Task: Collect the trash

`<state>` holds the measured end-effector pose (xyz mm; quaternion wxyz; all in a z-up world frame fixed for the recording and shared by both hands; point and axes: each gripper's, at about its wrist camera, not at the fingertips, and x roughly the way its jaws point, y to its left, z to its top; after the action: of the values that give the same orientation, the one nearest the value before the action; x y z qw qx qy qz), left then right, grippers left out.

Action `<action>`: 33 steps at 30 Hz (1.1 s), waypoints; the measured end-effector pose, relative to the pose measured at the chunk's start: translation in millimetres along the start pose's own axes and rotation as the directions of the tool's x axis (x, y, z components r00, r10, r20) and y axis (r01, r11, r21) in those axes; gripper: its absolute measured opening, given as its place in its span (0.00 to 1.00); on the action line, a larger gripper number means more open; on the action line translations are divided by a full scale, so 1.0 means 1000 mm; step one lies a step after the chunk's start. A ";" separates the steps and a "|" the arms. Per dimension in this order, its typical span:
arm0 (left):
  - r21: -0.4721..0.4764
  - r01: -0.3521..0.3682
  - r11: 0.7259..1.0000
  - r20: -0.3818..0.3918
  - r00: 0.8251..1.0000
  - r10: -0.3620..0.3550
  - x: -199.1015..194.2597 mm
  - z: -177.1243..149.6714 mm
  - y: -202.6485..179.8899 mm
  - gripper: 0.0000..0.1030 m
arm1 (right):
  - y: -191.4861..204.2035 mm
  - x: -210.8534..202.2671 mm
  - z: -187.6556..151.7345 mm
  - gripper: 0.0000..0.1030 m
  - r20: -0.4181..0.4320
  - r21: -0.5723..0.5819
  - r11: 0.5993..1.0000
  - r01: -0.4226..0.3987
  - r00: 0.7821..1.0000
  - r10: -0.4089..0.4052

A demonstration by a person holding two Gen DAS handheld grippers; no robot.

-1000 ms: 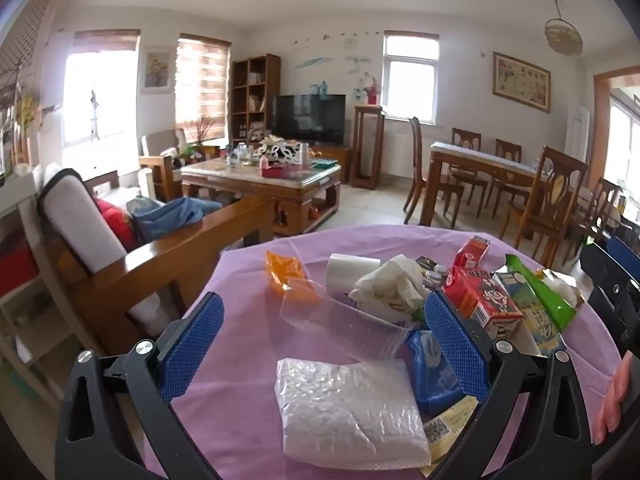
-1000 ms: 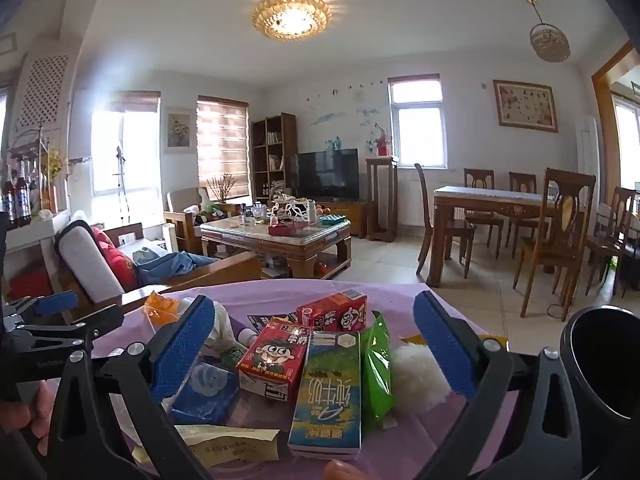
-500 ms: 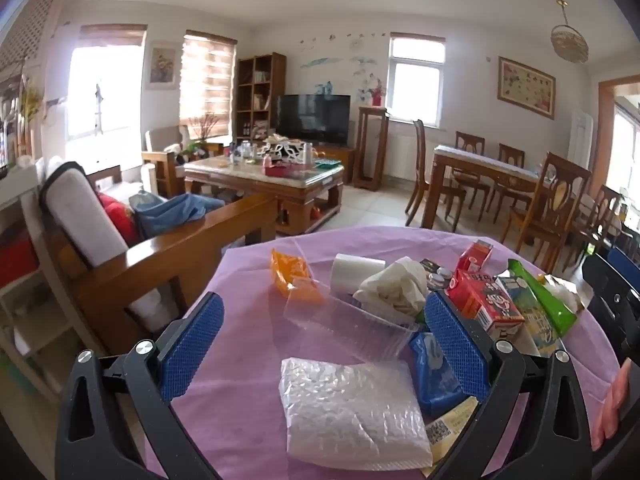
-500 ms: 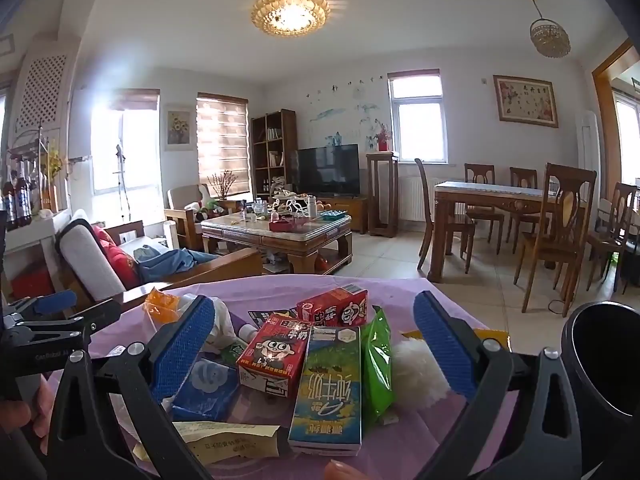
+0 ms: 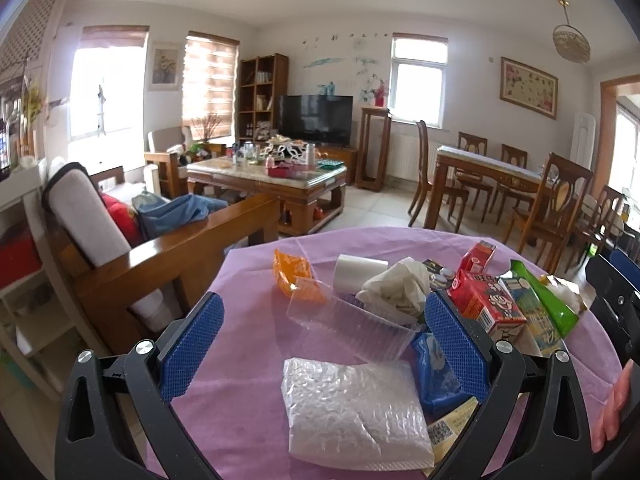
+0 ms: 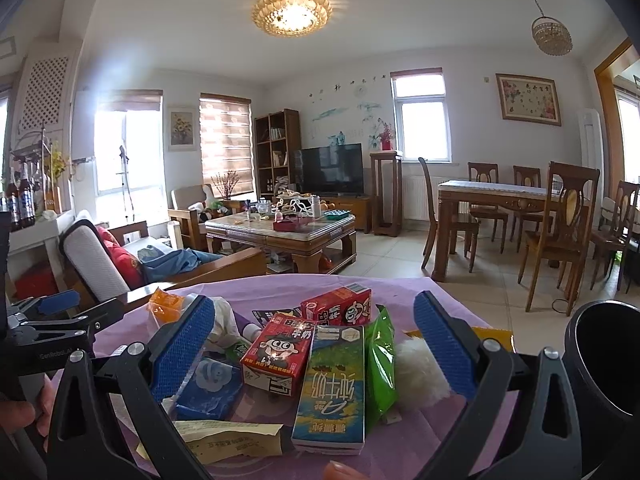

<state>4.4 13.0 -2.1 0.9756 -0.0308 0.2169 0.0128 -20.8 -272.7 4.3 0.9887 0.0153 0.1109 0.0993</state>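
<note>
Hovering both grippers, jaws apart and empty; bubble wrap [image 5: 352,412] lies dead ahead of my left gripper [image 5: 320,344], nearest.

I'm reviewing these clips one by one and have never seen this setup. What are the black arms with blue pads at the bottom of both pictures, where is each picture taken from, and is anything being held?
There is no robot here. A person holds one hand-held gripper in each hand, and a fisheye camera on each looks forward along its two blue-padded fingers.

One picture comes from the left hand-held gripper, the other from the right hand-held gripper. Both are open and hold nothing.

Both look over a round table with a purple tablecloth strewn with trash. The left view shows a bubble-wrap pouch, a clear plastic cup on its side, an orange wrapper and crumpled white tissue. The right view shows two red drink cartons, a blue-green milk carton, a green packet and a black bin at the right edge.
</note>
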 end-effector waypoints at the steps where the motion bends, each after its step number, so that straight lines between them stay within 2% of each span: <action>1: 0.000 0.000 1.000 0.000 1.000 0.000 0.000 0.000 0.000 0.96 | -0.001 0.001 0.000 0.95 -0.001 0.000 1.000 -0.002 1.000 0.002; 33: 0.000 0.000 1.000 0.000 1.000 0.000 0.000 0.000 0.000 0.96 | -0.002 0.002 -0.002 0.95 -0.001 0.003 1.000 -0.006 1.000 0.006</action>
<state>4.5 13.0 -2.2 0.9756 -0.0310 0.2171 0.0126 -19.4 -274.2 2.3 0.9883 0.0170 0.1116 0.1021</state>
